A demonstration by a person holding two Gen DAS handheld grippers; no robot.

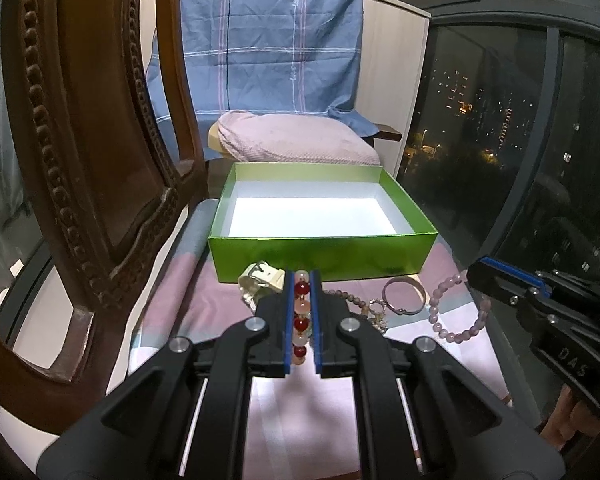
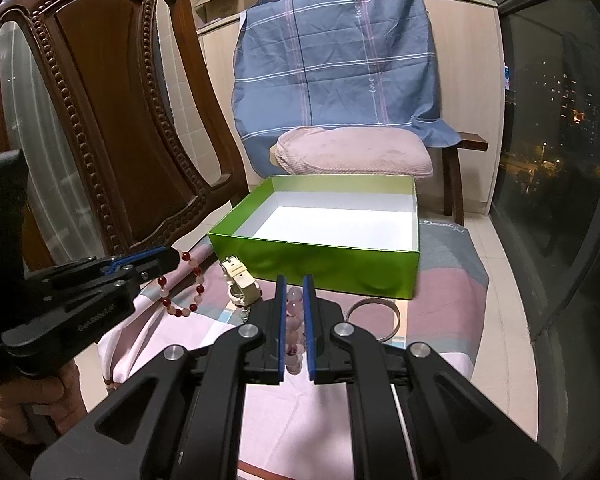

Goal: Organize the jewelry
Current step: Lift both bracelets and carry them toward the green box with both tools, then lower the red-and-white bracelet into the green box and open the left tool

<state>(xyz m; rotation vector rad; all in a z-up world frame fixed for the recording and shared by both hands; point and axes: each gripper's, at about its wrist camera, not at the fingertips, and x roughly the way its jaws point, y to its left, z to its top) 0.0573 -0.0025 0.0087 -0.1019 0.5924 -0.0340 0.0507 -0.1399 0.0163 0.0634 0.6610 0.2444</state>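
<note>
Both claws are clamped on beads. The left claw [image 1: 302, 280] grips a red and pale pink beaded bracelet [image 2: 184, 288], which hangs in a loop from its tips. The right claw [image 2: 292, 280] is shut on a pale lilac beaded bracelet [image 1: 456, 312] lifted off the pink and grey striped cloth [image 2: 440, 288]. Just beyond them sits the open green cardboard box with a white inside [image 2: 320, 252]. A cream watch [image 2: 240, 280] and a metal bangle [image 2: 374, 318] lie in front of the box, beside what may be a small ring [image 1: 376, 306].
</note>
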